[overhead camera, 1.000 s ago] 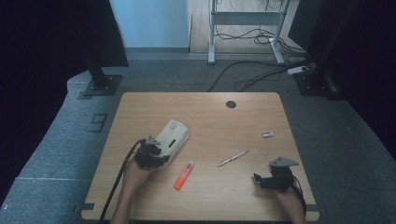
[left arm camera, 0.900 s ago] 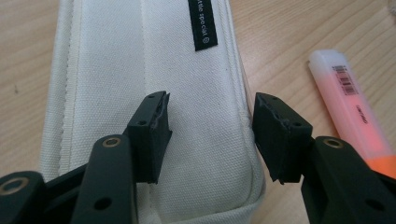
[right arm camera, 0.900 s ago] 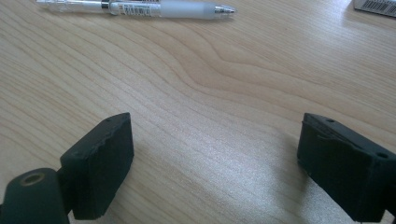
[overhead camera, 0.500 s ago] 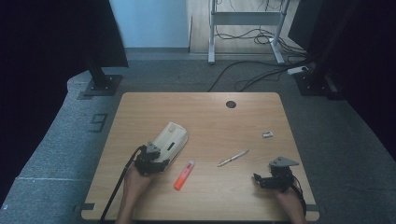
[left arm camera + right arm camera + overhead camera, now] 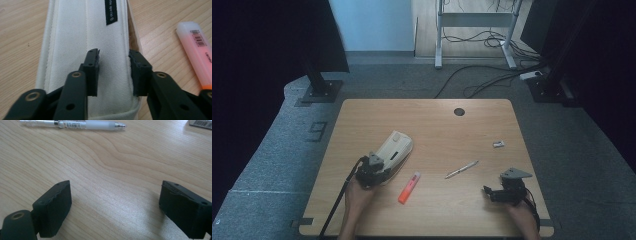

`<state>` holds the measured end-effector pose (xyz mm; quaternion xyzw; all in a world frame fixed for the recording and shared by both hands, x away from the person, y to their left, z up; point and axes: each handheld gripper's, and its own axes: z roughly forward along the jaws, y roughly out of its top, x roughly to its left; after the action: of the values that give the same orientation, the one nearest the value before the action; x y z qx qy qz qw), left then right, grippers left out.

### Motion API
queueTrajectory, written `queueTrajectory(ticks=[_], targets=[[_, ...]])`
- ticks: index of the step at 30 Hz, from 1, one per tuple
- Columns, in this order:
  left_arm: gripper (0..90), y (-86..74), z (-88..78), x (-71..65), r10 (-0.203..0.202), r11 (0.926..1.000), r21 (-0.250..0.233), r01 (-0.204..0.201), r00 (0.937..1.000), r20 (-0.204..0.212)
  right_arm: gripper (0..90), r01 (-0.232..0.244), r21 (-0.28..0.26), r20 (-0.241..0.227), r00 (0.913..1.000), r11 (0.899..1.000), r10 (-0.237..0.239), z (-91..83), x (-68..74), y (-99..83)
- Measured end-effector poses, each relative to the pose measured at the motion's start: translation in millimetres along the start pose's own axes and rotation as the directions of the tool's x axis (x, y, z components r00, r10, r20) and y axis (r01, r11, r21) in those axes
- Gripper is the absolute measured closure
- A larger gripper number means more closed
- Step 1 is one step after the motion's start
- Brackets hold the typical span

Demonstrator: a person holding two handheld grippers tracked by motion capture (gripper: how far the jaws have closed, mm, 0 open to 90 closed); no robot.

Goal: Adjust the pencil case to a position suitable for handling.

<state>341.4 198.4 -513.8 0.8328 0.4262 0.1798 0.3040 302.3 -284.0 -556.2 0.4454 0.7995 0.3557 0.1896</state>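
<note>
Since the earlier high view, the left gripper [image 5: 373,171] has slid a little further onto the near end of the cream canvas pencil case [image 5: 393,150], and its jaws have just been closing with the case's fabric between them. Everything else on the table lies where it did.

Dark grey carpet covers the floor around a light wooden rectangular table [image 5: 432,125], which has a round black cable hole [image 5: 459,111] near its far edge. Black stands rise at both sides of the room, and cables trail across the floor by a metal frame at the back.

On the table, the pencil case lies slanted at left of centre. An orange highlighter [image 5: 409,181] lies just to its right, a clear pen with a white grip [image 5: 461,169] sits near the middle, and a small silvery packet [image 5: 498,144] rests towards the right edge.

In the left gripper view, the left gripper's black fingers [image 5: 91,65] pinch the canvas along one long edge of the case, grasping it.

The right gripper [image 5: 501,192] rests low over bare wood at the near right, its fingers [image 5: 53,207] spread wide and released, with the pen well beyond them.
</note>
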Motion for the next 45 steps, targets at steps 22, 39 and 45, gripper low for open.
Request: queueTrajectory(ticks=[22,39,45], targets=[[75.5,4.6,-28.8,27.4,-0.108,0.9886,-0.089,0.121,0.9844,0.139,10.5,0.0,0.0,0.0,1.0,1.0,0.0,0.0,0.0,0.0],[76.1,4.7,-31.7,26.6,-0.083,0.9888,-0.114,0.097,0.9899,0.114,10.6,-0.004,-0.001,-0.005,1.0,1.0,0.004,-0.2,-0.6,0.0],[75.8,4.5,-32.7,26.8,-0.073,0.99,-0.111,0.087,0.9901,0.119,11.3,-0.023,0.008,-0.008,0.9997,1.0,0.023,-2.1,-8.3,4.1]])
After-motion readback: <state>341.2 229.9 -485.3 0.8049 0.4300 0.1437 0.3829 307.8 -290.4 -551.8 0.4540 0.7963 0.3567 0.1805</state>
